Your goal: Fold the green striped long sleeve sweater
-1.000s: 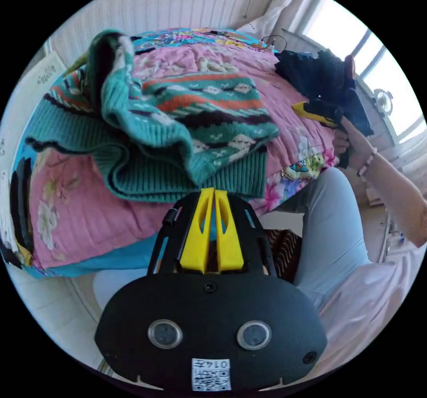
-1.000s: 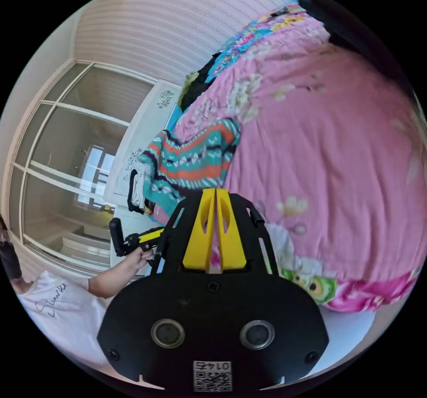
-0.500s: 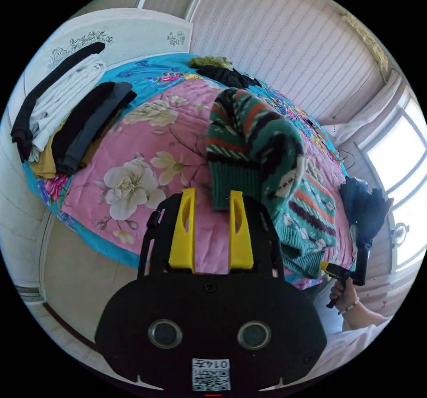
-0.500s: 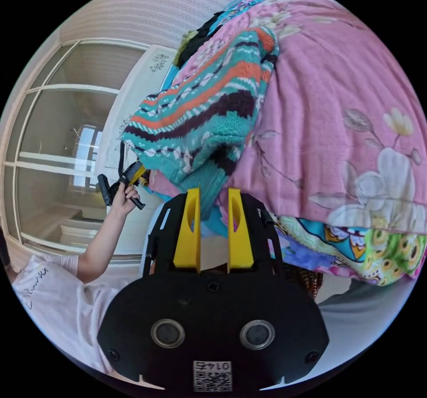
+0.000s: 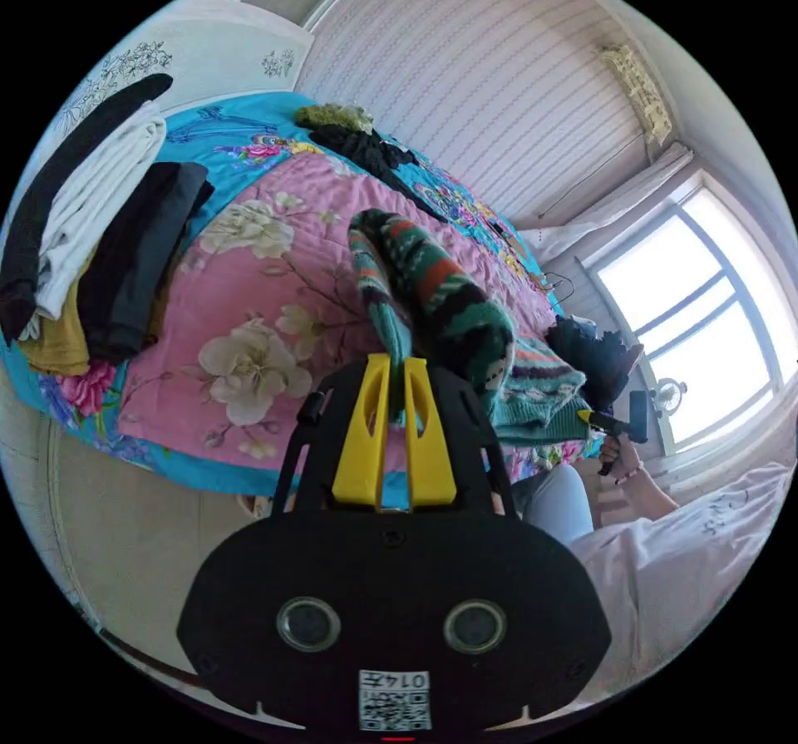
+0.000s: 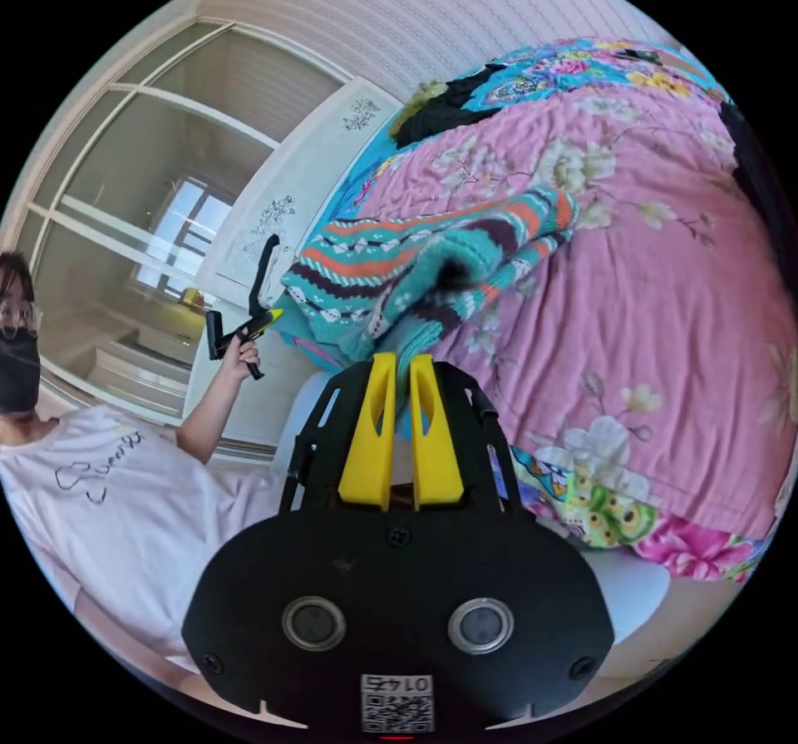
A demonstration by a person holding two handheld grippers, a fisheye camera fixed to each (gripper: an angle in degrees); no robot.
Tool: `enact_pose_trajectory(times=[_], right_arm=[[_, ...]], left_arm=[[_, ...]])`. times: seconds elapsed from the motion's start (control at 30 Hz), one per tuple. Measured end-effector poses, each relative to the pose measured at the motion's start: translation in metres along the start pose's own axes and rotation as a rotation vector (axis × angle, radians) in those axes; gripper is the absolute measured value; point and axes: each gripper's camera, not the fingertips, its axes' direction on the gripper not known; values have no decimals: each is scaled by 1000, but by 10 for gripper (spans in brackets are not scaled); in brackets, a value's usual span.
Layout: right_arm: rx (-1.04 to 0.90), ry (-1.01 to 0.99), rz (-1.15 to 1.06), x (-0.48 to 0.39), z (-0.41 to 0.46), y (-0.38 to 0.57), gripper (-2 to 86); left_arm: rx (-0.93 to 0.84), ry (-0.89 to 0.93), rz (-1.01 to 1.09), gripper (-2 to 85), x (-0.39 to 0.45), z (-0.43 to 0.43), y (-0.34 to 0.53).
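The green striped sweater (image 5: 449, 295) lies bunched on the pink floral bedspread (image 5: 249, 278), with orange, black and white bands. In the left gripper view my left gripper (image 5: 397, 370) is shut on a ribbed green edge that rises from the heap. In the right gripper view the sweater (image 6: 391, 258) lies near the bed's edge, and my right gripper (image 6: 401, 374) is shut on a teal fold of it. Each view also catches the other gripper in a hand: the right gripper (image 5: 619, 424) beyond the sweater, the left gripper (image 6: 245, 324) beside the bed.
A stack of folded black, white, grey and mustard clothes (image 5: 91, 220) lies at the bed's end. Dark garments (image 5: 594, 353) sit by the window side, more dark clothes (image 6: 449, 108) at the far edge. The person in a white shirt (image 6: 108, 478) stands beside the bed.
Half a second ago both grippers stood open around edges of the sweater; now both have shut on it. Both cameras have swung, so the views have shifted.
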Motion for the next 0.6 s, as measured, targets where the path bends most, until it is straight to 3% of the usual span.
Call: enact_pose_trajectory(times=[0.13, 0.27, 0.33, 0.47, 0.6], right_arm=[[-170, -30, 2, 16, 4, 30, 16], [-362, 126, 59, 35, 53, 56, 18], [-294, 117, 59, 33, 47, 62, 36], [-134, 38, 156, 48, 41, 73, 126], [-42, 43, 291, 73, 49, 76, 142]], left_arm=[[-186, -160, 72, 22, 2, -29, 49], [-258, -263, -75, 17, -23, -25, 81], [-196, -286, -106, 19, -24, -46, 85], [-50, -111, -133, 68, -13, -79, 89], [-92, -9, -154, 117, -5, -43, 80]])
